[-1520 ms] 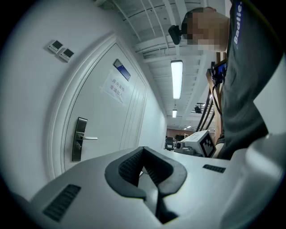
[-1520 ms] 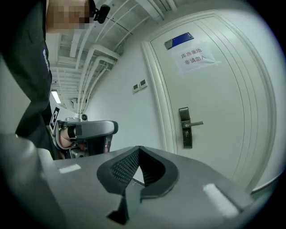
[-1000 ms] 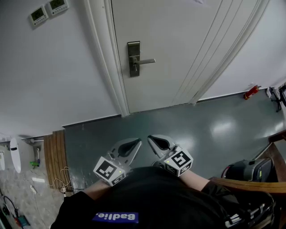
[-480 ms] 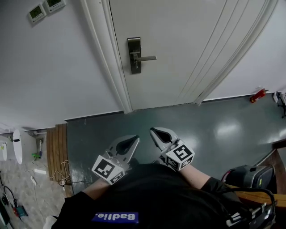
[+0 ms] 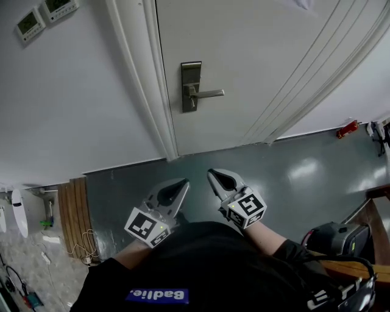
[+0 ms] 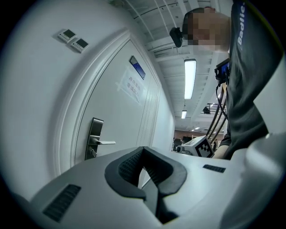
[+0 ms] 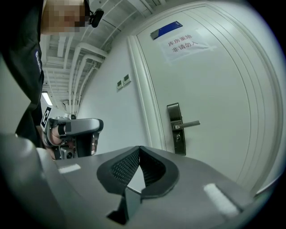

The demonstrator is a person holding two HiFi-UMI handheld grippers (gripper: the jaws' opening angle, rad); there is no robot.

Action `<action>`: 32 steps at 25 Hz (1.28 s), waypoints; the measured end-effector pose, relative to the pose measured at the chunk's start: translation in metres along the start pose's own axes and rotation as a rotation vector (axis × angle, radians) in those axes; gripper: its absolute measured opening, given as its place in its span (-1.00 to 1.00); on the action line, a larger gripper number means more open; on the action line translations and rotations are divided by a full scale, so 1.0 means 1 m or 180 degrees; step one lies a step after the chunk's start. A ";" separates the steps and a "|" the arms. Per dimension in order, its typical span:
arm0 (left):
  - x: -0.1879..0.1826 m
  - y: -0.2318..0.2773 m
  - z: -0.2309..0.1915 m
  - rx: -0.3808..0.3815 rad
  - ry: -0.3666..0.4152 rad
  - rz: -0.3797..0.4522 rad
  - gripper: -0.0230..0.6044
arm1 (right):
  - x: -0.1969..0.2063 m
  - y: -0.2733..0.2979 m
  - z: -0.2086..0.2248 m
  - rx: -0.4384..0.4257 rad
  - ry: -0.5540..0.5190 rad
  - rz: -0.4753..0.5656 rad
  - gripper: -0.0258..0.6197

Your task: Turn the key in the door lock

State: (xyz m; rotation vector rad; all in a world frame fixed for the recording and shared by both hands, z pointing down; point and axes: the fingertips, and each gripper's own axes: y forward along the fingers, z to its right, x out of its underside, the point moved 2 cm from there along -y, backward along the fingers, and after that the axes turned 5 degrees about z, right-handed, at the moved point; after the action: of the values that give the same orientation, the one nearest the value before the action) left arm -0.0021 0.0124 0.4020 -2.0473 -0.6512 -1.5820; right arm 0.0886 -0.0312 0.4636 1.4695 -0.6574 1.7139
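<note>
A white door [image 5: 256, 67] carries a dark metal lock plate [image 5: 191, 86] with a lever handle [image 5: 209, 94]. The plate [image 7: 176, 129] shows a small keyhole part under the lever; I cannot tell whether a key is in it. My left gripper [image 5: 183, 181] and right gripper [image 5: 211, 173] hang side by side, low, in front of my body. Both point toward the door and stand well short of the lock. The left gripper [image 6: 143, 148] has its pads together on nothing. The right gripper [image 7: 139, 148] is likewise shut and empty.
Two wall thermostats [image 5: 42, 15] sit left of the door frame [image 5: 149, 91]. A paper notice [image 7: 183, 42] and a blue sign [image 7: 166, 29] are on the door. On the grey floor lie a red object [image 5: 347, 128], wooden slats [image 5: 73, 213] and a dark device [image 5: 332, 234].
Both grippers and I have moved closer to the door; the lock plate now looks larger and sits lower in the head view. The jaws stayed shut.
</note>
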 end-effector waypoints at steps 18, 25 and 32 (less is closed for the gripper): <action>-0.031 0.046 -0.128 0.0401 -0.0007 -0.0071 -0.95 | -0.004 0.131 0.086 0.0673 0.0138 -0.0095 -0.86; -0.034 0.056 -0.134 0.0227 0.0059 -0.0123 -0.95 | 0.012 0.156 0.123 0.0687 0.0174 -0.0232 -0.78; -0.033 0.046 -0.148 0.0076 0.0114 -0.0191 -0.95 | 0.023 0.200 0.155 0.0884 0.0089 -0.0291 -0.65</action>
State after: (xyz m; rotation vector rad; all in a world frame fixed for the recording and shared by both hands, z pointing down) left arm -0.0914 -0.1188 0.3997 -1.9950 -0.7211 -1.6327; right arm 0.0146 -0.2630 0.5363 1.6337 -0.3407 1.8045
